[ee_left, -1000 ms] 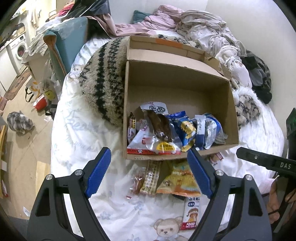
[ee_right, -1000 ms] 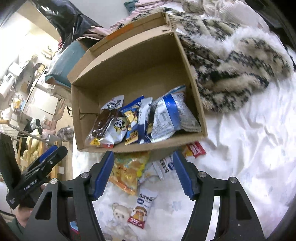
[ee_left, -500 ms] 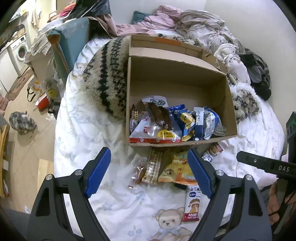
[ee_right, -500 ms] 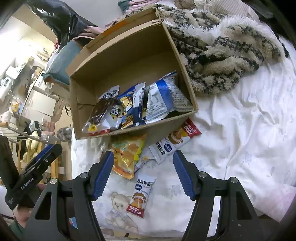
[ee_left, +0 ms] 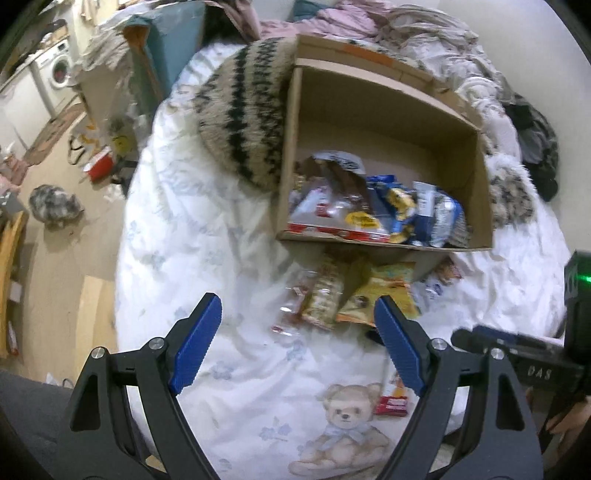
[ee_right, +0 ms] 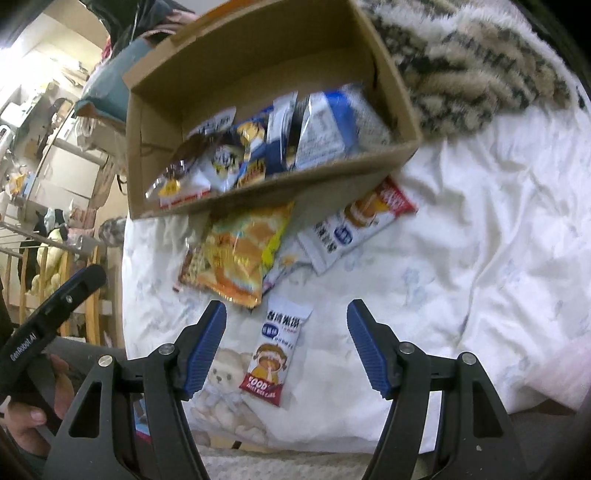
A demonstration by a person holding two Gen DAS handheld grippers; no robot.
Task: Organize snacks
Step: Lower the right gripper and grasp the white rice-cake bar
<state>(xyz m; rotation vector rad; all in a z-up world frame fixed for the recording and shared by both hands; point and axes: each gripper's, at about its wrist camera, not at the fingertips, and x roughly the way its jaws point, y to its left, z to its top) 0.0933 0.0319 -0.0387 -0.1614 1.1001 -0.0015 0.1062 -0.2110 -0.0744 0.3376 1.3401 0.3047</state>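
Observation:
A cardboard box (ee_left: 476, 158) (ee_right: 258, 55) lies on the white bed with several snack packets (ee_left: 373, 210) (ee_right: 280, 144) inside along its near wall. More packets lie on the sheet in front of it: a yellow-orange bag (ee_left: 384, 295) (ee_right: 240, 258), a checkered bar (ee_left: 323, 295), a white-and-red packet (ee_right: 354, 229) and a small white rice-cake packet (ee_right: 275, 354) (ee_left: 393, 400). My left gripper (ee_left: 295, 343) is open and empty above the sheet. My right gripper (ee_right: 286, 347) is open and empty, with the small packet between its fingers below.
A striped fuzzy blanket (ee_left: 247, 110) (ee_right: 476, 70) lies beside and behind the box. Clothes (ee_left: 369, 18) are piled at the head of the bed. The bed's left edge drops to a cluttered floor (ee_left: 55, 206). A teddy-bear print (ee_left: 347, 435) marks the near sheet.
Both grippers have pulled back from the box toward the near edge of the bed. More of the loose packets on the sheet shows. Both stay open.

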